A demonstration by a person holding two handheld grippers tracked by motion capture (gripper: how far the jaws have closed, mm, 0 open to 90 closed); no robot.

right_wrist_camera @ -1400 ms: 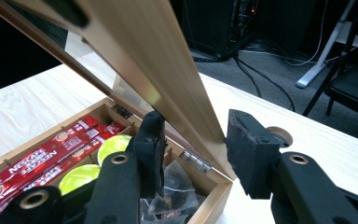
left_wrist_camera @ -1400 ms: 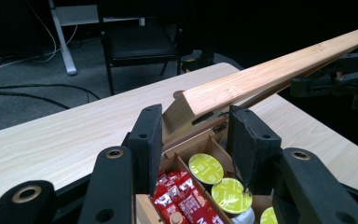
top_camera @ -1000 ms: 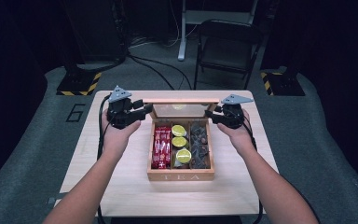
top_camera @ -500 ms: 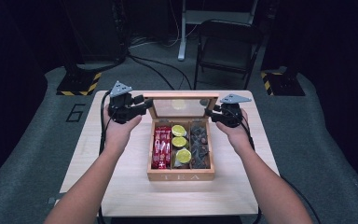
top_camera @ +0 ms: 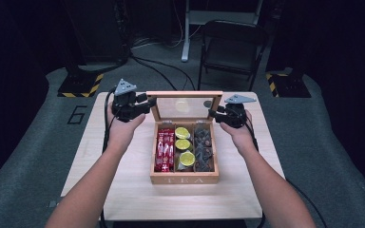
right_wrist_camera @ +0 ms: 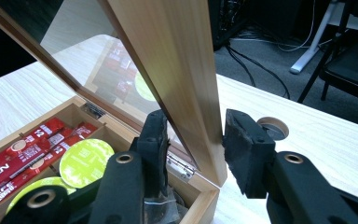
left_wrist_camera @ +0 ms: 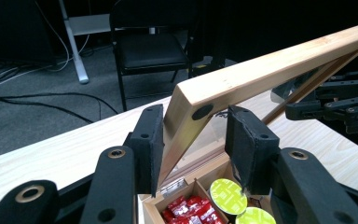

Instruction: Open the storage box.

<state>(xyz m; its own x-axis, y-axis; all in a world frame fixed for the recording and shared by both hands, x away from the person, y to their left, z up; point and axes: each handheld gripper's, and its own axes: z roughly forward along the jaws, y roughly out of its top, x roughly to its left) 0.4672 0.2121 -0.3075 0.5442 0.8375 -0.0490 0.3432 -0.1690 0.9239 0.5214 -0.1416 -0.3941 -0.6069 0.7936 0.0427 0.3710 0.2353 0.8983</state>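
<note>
Little has shifted since the earlier pictures: both hands sit at the same corners of the lid, and only the right gripper's jaws have just been closing, with the lid's side rail between them.

One wooden tea box (top_camera: 184, 179) sits in the middle of the table (top_camera: 123, 190), its glass lid (top_camera: 184, 107) standing upright at the box's far edge. The box has three compartments side by side. The left one holds red packets (top_camera: 165, 149), too tightly packed to count. The middle one holds three round green pods (top_camera: 182, 144). The right one holds dark wrapped items (top_camera: 202, 147) that are hard to make out.

Two forearms reach in from the near side of the box, one along each flank. The left gripper (top_camera: 145, 105) points inward at the lid's left rail. In the left gripper view its pads straddle the lid's corner (left_wrist_camera: 200, 100); one pad touches the wood, the other looks a little apart from it. The right gripper (top_camera: 214, 114) points inward at the lid's right rail. In the right gripper view both pads (right_wrist_camera: 154, 135) press on the rail just above the hinge (right_wrist_camera: 179, 167), pinching it.

A folding chair (top_camera: 233, 45) stands beyond the box, partly lost in darkness. The elbows are cut off at the picture's bottom edge.
</note>
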